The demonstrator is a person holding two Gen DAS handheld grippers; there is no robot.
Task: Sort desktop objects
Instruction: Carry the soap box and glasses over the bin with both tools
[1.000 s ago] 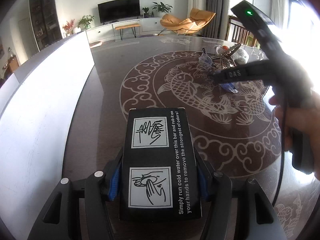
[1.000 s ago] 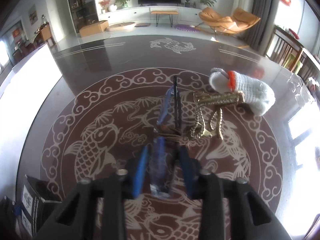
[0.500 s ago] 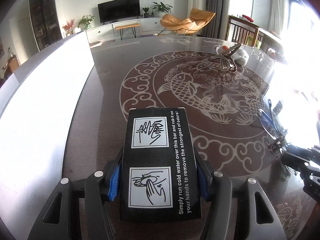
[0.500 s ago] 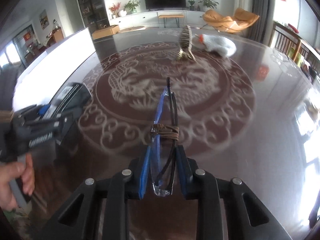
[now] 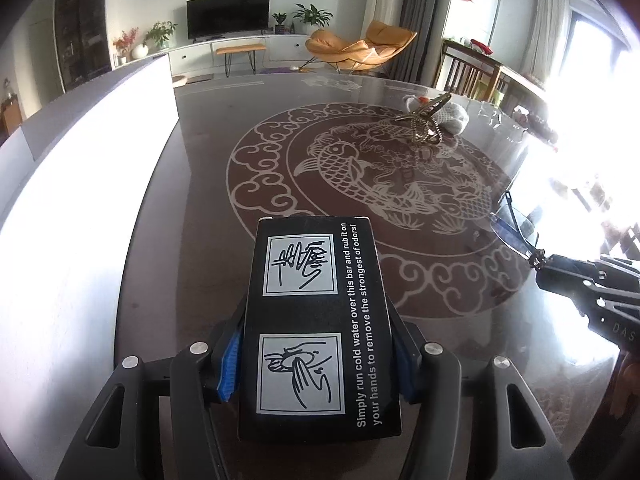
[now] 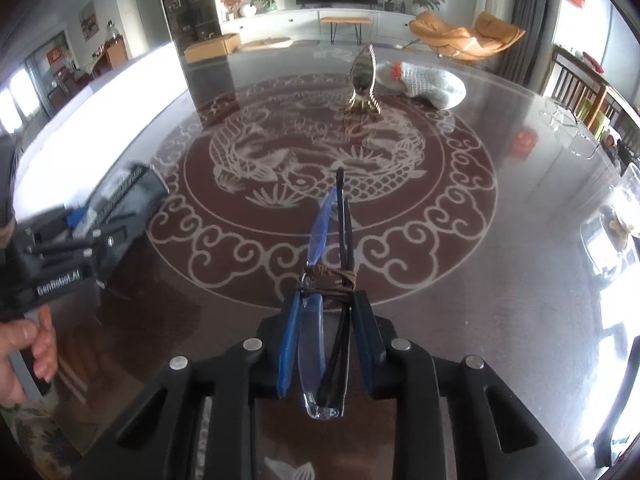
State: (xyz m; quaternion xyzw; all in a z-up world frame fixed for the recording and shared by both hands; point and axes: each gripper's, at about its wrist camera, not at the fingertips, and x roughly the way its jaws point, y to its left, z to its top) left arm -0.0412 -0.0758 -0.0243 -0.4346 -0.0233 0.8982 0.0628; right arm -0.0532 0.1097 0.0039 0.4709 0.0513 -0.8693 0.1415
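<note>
Home living room: TV, orange lounge chair, houseplants.

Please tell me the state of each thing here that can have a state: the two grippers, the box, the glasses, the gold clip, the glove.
Left gripper: jaws closing, pads against the black box.
Black box: held, printed side up.
Right gripper: jaws shut on the glasses.
Glasses: folded, cord wrapped round them, held above the table.
Gold clip: standing on the table, untouched.
White glove: lying beyond the clip, untouched.
</note>
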